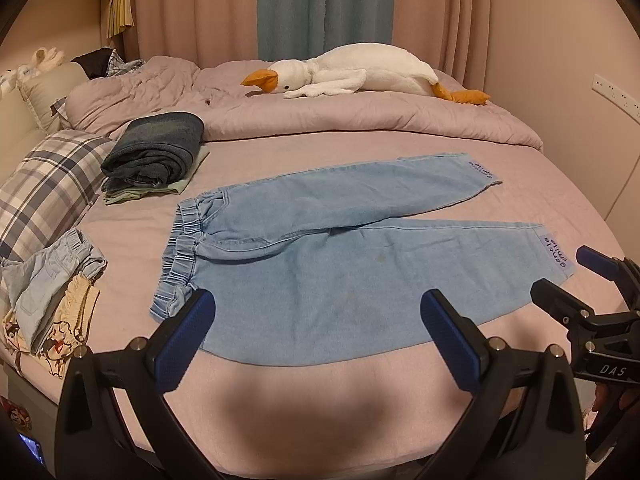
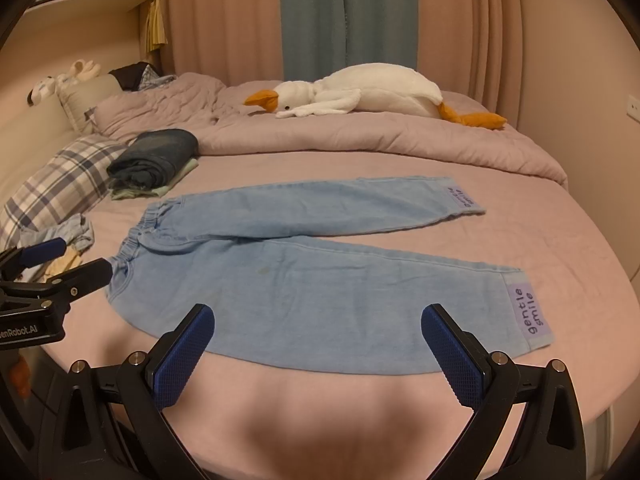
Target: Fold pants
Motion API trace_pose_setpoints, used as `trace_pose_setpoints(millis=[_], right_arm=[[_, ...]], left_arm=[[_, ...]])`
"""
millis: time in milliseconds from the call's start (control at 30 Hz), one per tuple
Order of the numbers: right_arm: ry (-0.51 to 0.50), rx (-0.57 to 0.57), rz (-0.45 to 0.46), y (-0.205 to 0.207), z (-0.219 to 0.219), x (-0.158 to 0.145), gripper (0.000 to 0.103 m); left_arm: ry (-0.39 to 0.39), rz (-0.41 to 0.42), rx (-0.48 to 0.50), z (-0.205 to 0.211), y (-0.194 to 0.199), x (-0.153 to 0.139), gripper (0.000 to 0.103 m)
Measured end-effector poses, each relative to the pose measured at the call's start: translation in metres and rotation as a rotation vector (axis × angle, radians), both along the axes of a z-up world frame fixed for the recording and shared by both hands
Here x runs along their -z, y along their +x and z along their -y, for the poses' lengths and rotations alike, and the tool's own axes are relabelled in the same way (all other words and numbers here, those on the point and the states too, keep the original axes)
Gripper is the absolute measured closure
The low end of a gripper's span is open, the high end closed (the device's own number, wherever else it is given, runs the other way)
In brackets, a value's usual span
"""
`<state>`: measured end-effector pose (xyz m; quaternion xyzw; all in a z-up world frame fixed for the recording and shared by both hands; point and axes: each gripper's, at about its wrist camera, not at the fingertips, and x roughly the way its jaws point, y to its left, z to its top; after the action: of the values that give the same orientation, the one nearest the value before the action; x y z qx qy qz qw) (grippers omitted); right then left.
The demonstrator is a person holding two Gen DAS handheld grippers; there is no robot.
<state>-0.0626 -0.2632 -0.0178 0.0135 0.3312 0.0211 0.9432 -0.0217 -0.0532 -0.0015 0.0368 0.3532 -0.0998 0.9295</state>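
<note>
Denim pants [image 1: 320, 264] lie flat across mid-frame on the pink bed [image 1: 320, 396], waistband left, legs splayed rightward in a V, likely spread out so one leg can fold onto the other. Left gripper [image 1: 318, 320] and right gripper [image 2: 318, 332] hover at the near hem, fingers spread wide, gripping nothing. Folded clothes [image 1: 156, 152] sit upper left, a plush goose [image 1: 360, 72] behind.

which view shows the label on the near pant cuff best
The right wrist view: the purple label on the near leg of the light blue pants is large and readable, "gentle smile". In the left wrist view the same label sits smaller, out toward the edge, and is harder to read.
</note>
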Motion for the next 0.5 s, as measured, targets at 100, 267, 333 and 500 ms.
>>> trace_pose_setpoints(millis=[100,267,333,500], right_arm=[[-0.002,-0.001,-0.002,0.000,0.000,0.000,0.000],[-0.005,-0.002,-0.005,0.000,-0.001,0.002,0.000],[-0.007,-0.002,-0.005,0.000,-0.002,0.003,0.000],[-0.010,-0.010,-0.017,0.003,-0.005,0.008,0.000]], left_arm=[[-0.002,-0.003,0.000,0.000,0.000,0.001,0.000],[-0.005,-0.007,0.000,-0.002,0.002,0.002,0.000],[-0.008,-0.011,-0.001,-0.002,0.003,0.004,0.000],[-0.081,-0.030,-0.032,-0.017,0.011,0.013,0.000]])
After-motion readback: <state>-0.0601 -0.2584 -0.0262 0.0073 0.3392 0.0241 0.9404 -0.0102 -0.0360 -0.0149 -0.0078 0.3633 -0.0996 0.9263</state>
